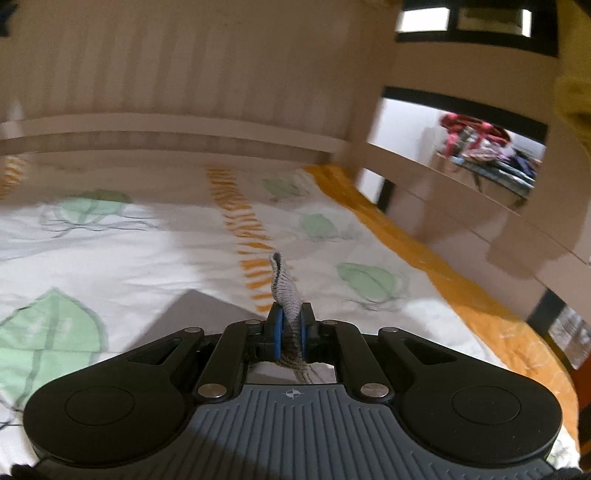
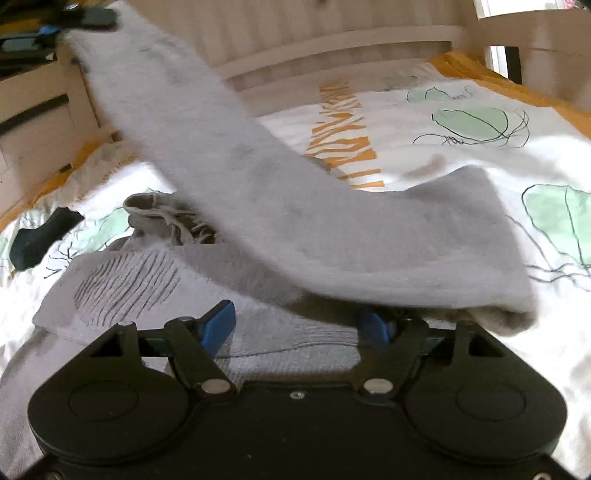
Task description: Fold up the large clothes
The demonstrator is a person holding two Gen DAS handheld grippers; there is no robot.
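In the left wrist view a narrow fold of the grey knit garment [image 1: 283, 286] sticks up between the blue pads of my left gripper [image 1: 290, 319], which is shut on it above the bed. The right wrist view shows the same grey garment [image 2: 280, 206] stretched as a long band from the upper left, where the left gripper [image 2: 48, 31] holds it high, down to the lower right. Its body with a dark striped print [image 2: 125, 284] lies flat on the sheet. My right gripper [image 2: 297, 326] stands open low over that body, and the raised band passes just above its fingers.
The bed has a white sheet [image 1: 155, 251] with green leaves and orange bands. A beige headboard [image 1: 184, 74] runs along the far side. A dark sock [image 2: 37, 236] and a crumpled olive-grey cloth [image 2: 166, 218] lie at the left. Beige furniture [image 1: 461, 206] stands past the bed's right edge.
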